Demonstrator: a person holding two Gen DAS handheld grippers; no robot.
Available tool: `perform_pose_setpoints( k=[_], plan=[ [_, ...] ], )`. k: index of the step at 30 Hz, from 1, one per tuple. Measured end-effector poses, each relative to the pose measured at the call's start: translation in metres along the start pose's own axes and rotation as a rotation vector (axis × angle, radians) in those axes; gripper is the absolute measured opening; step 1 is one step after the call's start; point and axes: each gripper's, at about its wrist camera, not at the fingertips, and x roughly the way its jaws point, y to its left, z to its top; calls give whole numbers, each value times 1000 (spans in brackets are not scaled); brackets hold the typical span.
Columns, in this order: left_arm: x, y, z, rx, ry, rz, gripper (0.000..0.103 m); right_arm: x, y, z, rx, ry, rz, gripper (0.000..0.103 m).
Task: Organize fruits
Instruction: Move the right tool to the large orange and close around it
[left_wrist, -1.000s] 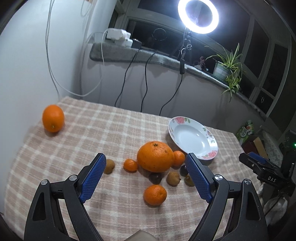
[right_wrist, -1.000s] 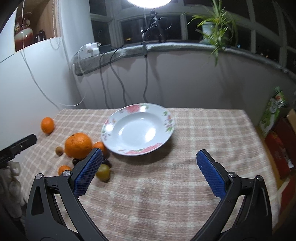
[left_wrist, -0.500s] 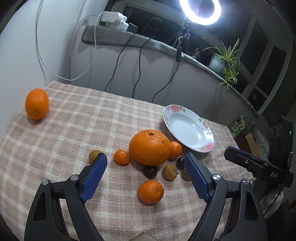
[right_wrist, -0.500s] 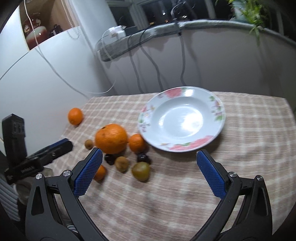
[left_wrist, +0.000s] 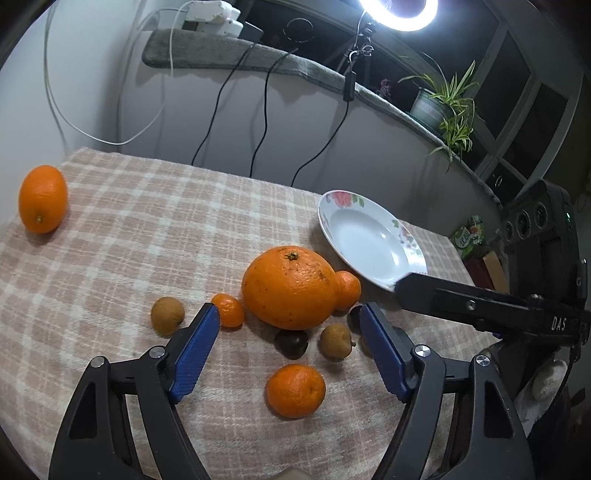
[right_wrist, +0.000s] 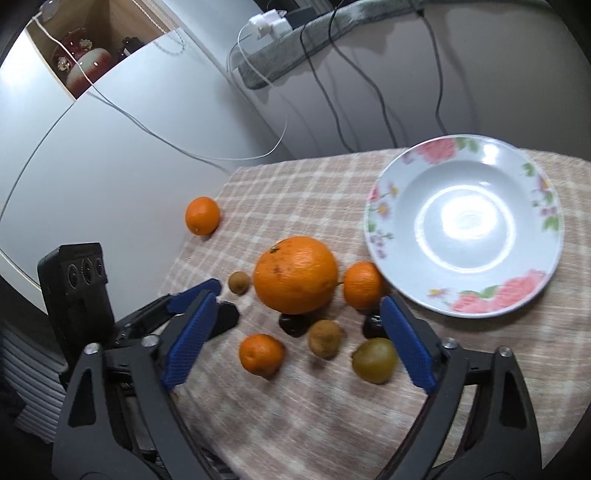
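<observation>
Fruits (left_wrist: 291, 288) beside "DAS"-marked right claw (left_wrist: 402, 286)

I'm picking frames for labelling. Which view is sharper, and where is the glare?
Left wrist view: crisp, the big orange well defined, ring light blown out at the top. Right wrist view: motion-smeared tablecloth near the lens, bright glare in the middle of the plate.

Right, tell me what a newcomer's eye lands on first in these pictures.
First, the big bumpy round orange at the middle of the checked beige tablecloth, ringed by small mandarins and brown and dark fruits. Next, the empty white flower-rimmed plate just to its right. Both open blue-padded grippers, left gripper and right gripper, point at the cluster.
</observation>
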Motion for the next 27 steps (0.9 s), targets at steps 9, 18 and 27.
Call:
perform_pose_setpoints(
  k=[9,18,27],
  plan=[
    [16,1,4,3,35,-20,77,30,-7,12,86,59,72,79],
    [27,6,12,17,61,-8,66,45,-9,18,118,86,96,77],
    [31,-1,14,53,93,-49,66,53,-5,21,100,113,86,72]
  ],
)
